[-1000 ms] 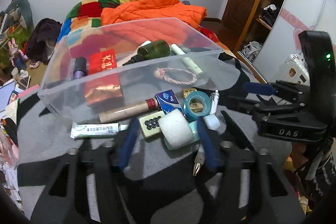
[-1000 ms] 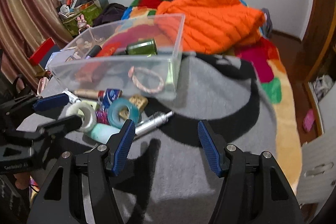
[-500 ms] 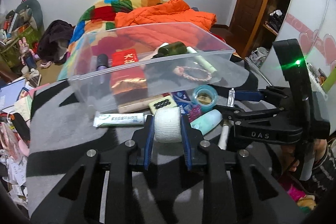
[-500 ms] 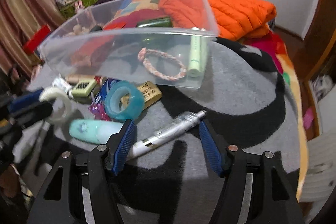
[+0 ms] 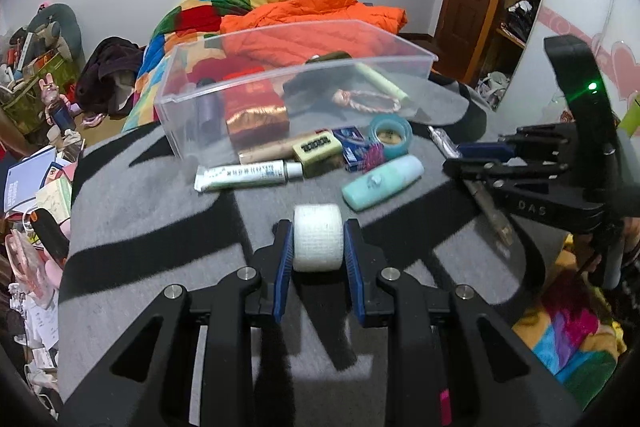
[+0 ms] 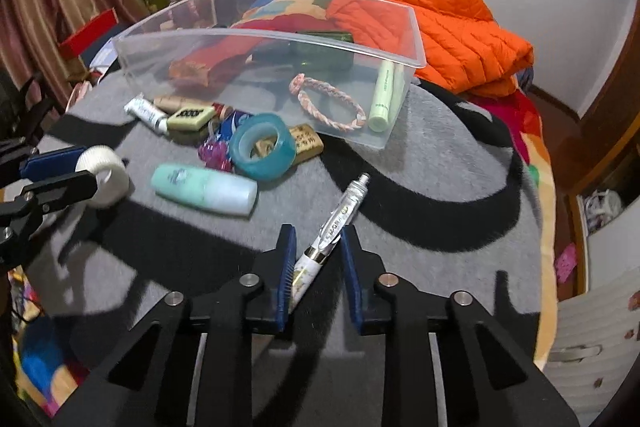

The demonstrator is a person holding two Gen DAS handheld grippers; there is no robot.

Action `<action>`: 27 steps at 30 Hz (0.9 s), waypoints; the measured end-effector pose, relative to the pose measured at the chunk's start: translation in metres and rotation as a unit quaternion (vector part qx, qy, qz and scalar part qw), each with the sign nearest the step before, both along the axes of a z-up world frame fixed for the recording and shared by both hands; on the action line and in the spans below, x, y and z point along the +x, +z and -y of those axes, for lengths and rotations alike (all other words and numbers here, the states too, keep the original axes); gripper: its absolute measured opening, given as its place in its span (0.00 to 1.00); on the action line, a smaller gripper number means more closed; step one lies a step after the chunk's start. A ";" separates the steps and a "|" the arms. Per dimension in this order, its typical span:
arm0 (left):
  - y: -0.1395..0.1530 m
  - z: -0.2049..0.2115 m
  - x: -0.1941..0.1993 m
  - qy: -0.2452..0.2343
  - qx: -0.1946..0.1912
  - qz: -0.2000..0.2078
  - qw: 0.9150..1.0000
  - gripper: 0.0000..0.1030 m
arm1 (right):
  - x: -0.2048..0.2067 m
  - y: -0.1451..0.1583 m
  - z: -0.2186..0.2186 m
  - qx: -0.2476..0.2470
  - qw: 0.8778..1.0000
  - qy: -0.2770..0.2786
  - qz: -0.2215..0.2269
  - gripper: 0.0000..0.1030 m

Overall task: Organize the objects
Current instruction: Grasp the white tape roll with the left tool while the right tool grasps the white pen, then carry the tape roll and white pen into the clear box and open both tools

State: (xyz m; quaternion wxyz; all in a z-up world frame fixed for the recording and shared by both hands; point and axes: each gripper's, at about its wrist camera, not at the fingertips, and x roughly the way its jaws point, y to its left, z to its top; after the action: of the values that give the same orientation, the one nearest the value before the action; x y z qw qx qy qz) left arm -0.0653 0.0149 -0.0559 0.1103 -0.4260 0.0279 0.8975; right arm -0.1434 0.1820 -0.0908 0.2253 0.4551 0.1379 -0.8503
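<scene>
Left tongs: the left tongs [image 5: 319,251] pinch a white roll of gauze tape [image 5: 318,244] by its two flat sides, lifted clear of the grey and black blanket [image 5: 160,211].
Right tongs: the right tongs [image 6: 317,259] are nearly closed around a white patterned pen with a silver tip [image 6: 334,223]; the pen lies slantwise between the pads, touching the left pad [image 6: 285,269], and I judge it gripped.
Destination: a clear plastic storage bin [image 5: 416,65] sits ahead of both tongs, beyond the loose pile.
Done: in the bin already lie a pink braided cord bracelet [image 6: 328,103], a pale green tube [image 6: 383,95], a red and gold packet [image 5: 256,111], a dark green bottle [image 6: 320,53] and a small dark cylinder, too dim to identify.
Left to do: between the tongs and the bin remain a mint green bottle [image 5: 382,181], a teal roll of tape [image 6: 262,147], a white squeeze tube with green print [image 5: 248,177], an olive mahjong tile with dots [image 5: 318,149], a tan cylinder [image 5: 268,153], a small blue packet [image 5: 352,141], a purple foil scrap [image 6: 216,149] and a tan wooden tag [image 6: 306,143].
Progress: roughly a third sorted, by my reckoning; the roll and pen look next to go in.
Writing: "DAS" is stamped on the right tongs' frame in the left view; the tag carries dark characters and the white tube's print is too small to read.
</scene>
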 end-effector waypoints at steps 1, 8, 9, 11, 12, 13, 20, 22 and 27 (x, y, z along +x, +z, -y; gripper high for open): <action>-0.002 -0.001 0.000 0.000 -0.002 0.002 1.000 0.24 | 0.001 0.000 -0.001 0.002 1.000 0.001 -0.001 0.17; -0.011 -0.002 -0.008 0.015 0.005 0.009 1.000 0.24 | 0.008 0.005 -0.012 -0.008 1.000 -0.014 -0.009 0.10; -0.007 0.000 -0.007 0.017 0.009 0.004 1.000 0.24 | 0.008 0.008 -0.015 -0.013 1.000 -0.017 -0.012 0.10; -0.001 0.004 -0.006 0.022 0.011 -0.006 1.000 0.24 | 0.007 0.015 -0.018 -0.026 0.999 -0.023 -0.019 0.10; 0.004 0.006 -0.006 0.025 0.011 -0.012 1.000 0.24 | 0.007 0.020 -0.020 -0.032 0.999 -0.025 -0.024 0.10; 0.008 0.009 -0.005 0.028 0.013 -0.018 0.999 0.24 | 0.005 0.025 -0.020 -0.037 0.999 -0.027 -0.029 0.10; 0.037 0.024 -0.015 0.049 0.027 -0.053 0.997 0.24 | -0.010 0.064 -0.016 -0.075 0.994 -0.031 -0.071 0.10; 0.046 0.027 -0.020 0.054 0.029 -0.064 0.996 0.24 | -0.017 0.075 -0.013 -0.087 0.992 -0.030 -0.082 0.10; 0.063 0.032 -0.034 0.069 0.017 -0.089 0.994 0.24 | -0.044 0.094 -0.004 -0.117 0.989 -0.029 -0.084 0.10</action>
State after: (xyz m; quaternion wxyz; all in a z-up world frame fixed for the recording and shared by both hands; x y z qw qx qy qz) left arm -0.0993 -0.0174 0.0066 0.0525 -0.3433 -0.0065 0.9378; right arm -0.1870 0.1858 0.0034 0.2399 0.3564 0.0424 -0.9020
